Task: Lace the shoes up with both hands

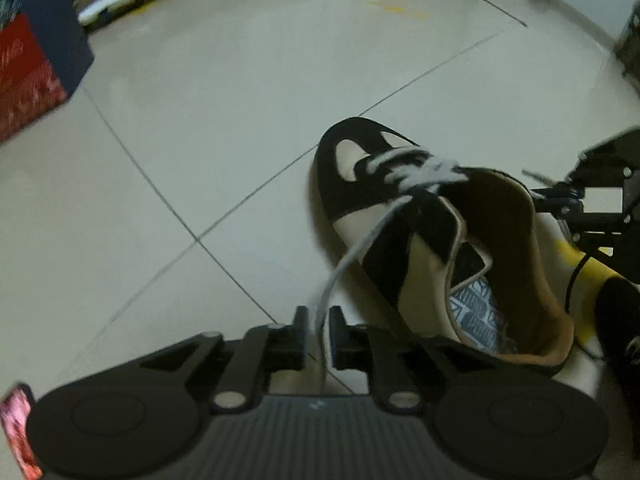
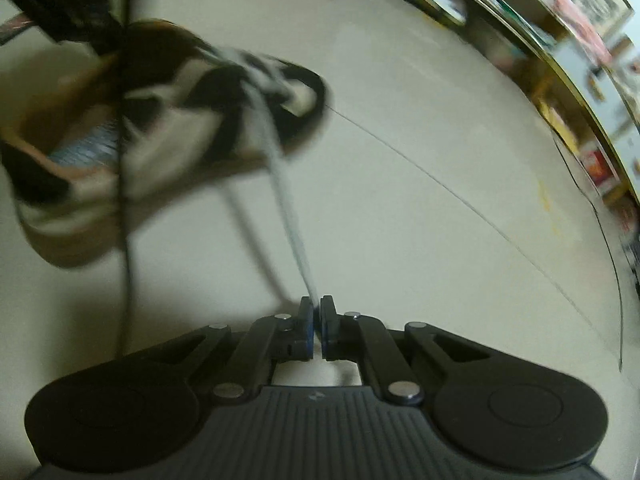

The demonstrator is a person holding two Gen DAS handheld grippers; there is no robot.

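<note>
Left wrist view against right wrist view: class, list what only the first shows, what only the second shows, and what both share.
Only the left wrist view shows the left gripper, its jaws parted with a lace end running loosely between them, and a red and blue box on the floor. Only the right wrist view shows the right gripper shut on the other lace end, which runs taut to the shoe, and cluttered shelves along the wall. Both show the black and cream shoe on the pale tiled floor.
</note>
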